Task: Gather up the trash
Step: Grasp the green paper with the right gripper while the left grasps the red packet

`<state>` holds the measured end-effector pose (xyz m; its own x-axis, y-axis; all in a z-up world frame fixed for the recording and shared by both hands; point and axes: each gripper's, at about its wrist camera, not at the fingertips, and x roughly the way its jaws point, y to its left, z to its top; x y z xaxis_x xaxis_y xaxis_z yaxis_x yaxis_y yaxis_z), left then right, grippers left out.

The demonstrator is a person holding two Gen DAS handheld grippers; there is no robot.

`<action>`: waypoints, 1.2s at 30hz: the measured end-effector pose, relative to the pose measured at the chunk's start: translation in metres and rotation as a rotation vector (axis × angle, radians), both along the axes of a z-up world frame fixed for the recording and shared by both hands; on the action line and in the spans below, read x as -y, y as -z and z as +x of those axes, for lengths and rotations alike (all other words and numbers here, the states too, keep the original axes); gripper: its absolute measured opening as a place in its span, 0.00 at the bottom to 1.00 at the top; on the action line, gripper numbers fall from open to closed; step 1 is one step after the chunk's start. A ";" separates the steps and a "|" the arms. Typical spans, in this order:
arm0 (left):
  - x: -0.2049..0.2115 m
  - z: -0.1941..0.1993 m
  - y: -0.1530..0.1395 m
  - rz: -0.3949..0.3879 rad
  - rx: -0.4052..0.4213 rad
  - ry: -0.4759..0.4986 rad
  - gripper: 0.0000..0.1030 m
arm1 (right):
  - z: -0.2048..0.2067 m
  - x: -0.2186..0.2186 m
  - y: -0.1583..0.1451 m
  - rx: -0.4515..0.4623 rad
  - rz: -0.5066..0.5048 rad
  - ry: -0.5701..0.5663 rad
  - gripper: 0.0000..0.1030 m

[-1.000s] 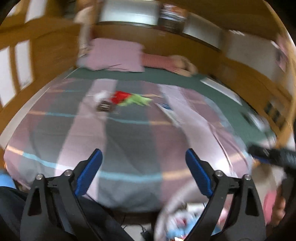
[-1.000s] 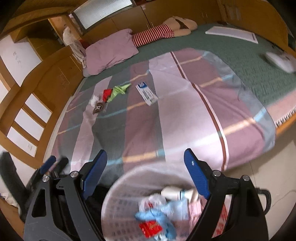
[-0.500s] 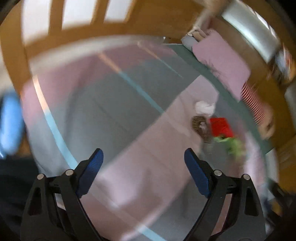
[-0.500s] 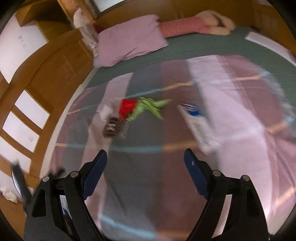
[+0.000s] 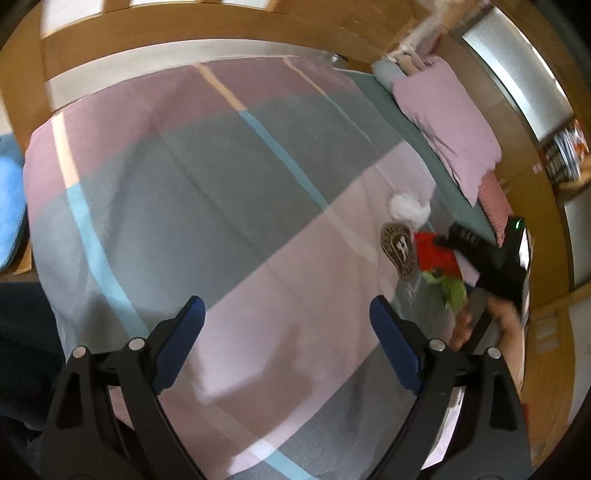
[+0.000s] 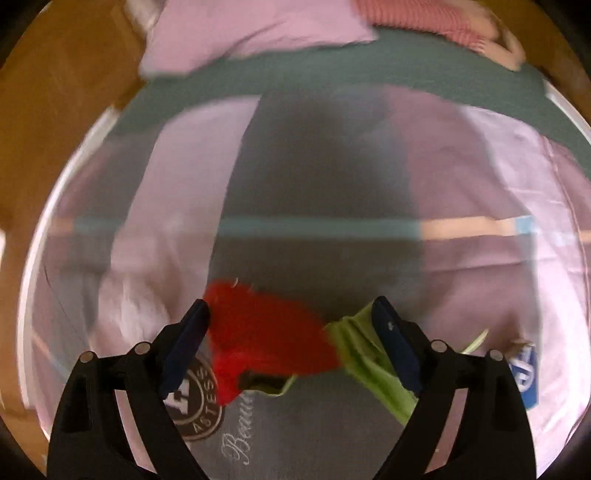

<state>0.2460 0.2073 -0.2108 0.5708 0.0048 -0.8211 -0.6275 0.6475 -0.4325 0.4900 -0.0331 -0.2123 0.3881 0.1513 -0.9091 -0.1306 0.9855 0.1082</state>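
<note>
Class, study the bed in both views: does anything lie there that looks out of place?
Yes. A small cluster of litter sits on the striped quilt: a red wrapper, a green wrapper, a white crumpled wad and a round brown badge-like packet. Loose scraps like these do not belong on a made bed.

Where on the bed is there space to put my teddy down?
The striped blanket is bare between the wooden bed frame and the left claw. It is crowded by the white tissue, brown badge, red wrapper and green wrapper.
</note>
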 end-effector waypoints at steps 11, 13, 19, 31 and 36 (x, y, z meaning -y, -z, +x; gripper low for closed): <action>-0.019 -0.021 0.001 -0.041 0.023 -0.149 0.89 | -0.159 -0.002 -0.038 -0.127 0.126 -0.472 0.59; -0.016 -0.019 0.004 -0.042 0.006 -0.130 0.89 | -0.185 0.011 -0.054 -0.057 0.133 -0.470 0.77; -0.009 -0.014 0.008 -0.028 -0.016 -0.108 0.89 | -0.178 0.064 -0.066 0.017 0.239 -0.216 0.81; -0.002 -0.004 0.022 -0.061 -0.070 -0.047 0.89 | -0.081 0.006 0.000 -0.019 0.100 0.009 0.58; 0.019 0.012 0.022 -0.086 -0.049 0.114 0.89 | -0.084 0.027 0.001 0.008 0.114 0.036 0.31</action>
